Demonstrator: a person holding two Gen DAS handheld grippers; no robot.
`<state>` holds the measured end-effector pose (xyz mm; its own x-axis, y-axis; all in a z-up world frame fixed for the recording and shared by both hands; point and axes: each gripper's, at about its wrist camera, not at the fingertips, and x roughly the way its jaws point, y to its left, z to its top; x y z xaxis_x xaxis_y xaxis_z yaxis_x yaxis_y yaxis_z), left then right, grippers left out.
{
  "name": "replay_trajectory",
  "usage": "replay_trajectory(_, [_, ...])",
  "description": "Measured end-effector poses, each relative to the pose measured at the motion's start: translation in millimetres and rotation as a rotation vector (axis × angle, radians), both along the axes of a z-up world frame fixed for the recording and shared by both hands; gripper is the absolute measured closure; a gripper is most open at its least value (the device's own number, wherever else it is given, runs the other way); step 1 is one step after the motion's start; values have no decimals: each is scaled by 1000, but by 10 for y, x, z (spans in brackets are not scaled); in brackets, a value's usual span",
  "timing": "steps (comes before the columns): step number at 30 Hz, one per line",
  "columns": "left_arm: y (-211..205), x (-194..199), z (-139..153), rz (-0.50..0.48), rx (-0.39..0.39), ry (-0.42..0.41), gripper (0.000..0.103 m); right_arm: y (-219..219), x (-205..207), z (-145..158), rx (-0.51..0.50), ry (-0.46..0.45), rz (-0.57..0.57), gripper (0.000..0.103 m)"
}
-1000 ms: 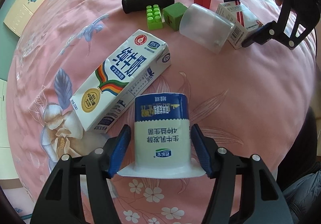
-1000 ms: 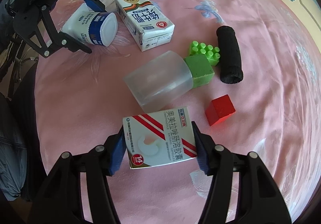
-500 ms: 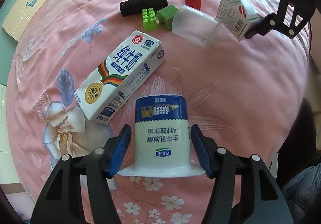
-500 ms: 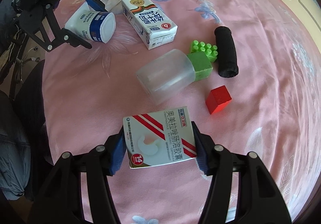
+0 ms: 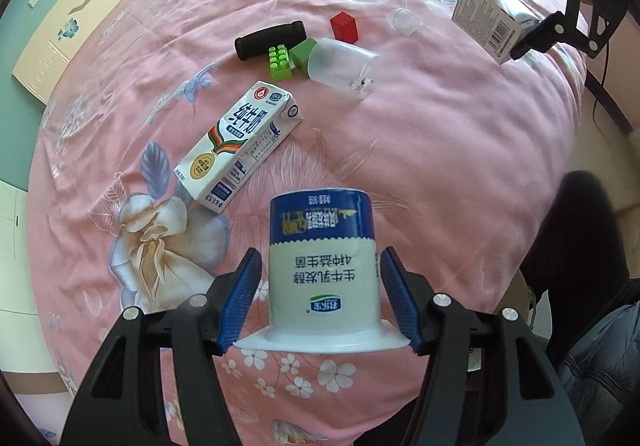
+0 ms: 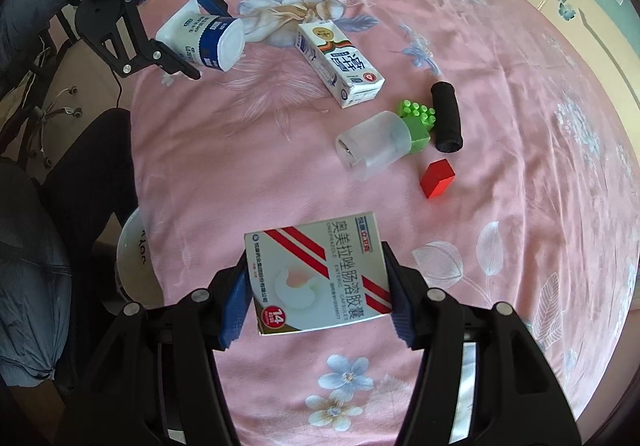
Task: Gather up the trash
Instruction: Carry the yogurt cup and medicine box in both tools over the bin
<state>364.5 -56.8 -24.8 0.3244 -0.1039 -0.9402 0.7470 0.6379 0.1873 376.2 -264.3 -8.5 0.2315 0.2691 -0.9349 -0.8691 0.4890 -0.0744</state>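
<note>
Two pieces of trash are picked up: the left gripper (image 5: 320,298) has its jaws pinching the yogurt cup (image 5: 323,266), the right gripper (image 6: 316,300) pinches the medicine box (image 6: 318,278), both carried above the pink-clothed bench (image 6: 500,46). The milk carton (image 6: 340,62) and clear plastic cup (image 6: 374,144) remain lying there, the cup near the carton, beside toy blocks. Since a second ago both grippers have risen higher off the bench, away from the carton

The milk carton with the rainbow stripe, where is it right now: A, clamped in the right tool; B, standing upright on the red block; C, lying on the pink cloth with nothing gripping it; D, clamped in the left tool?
C: the milk carton lies flat on the pink cloth, while the left tool grips the yogurt cup and the right tool grips the medicine box.
</note>
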Motion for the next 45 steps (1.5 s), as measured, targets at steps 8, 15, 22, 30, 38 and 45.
replay_trajectory(8, [47, -396, 174, -24, -15, -25, 39, -15, -591, 236, 0, -38, 6, 44])
replay_trajectory(15, [34, -796, 284, -61, -17, -45, 39, 62, -1135, 413, 7, -75, 35, 44])
replay_trajectory(22, [0, -1183, 344, -103, -23, -59, 39, 209, -1651, 469, -4, -92, 79, 44])
replay_trajectory(30, [-2, -1612, 350, -145, -35, -61, 39, 359, -2099, 435, 6, -96, 111, 44])
replay_trajectory(38, [-12, -1939, 195, -179, -31, -42, 39, 533, -2377, 229, 0, -65, 145, 44])
replay_trajectory(45, [-23, -2158, 21, -196, -28, -24, 39, 685, -2519, 28, -2, -33, 172, 44])
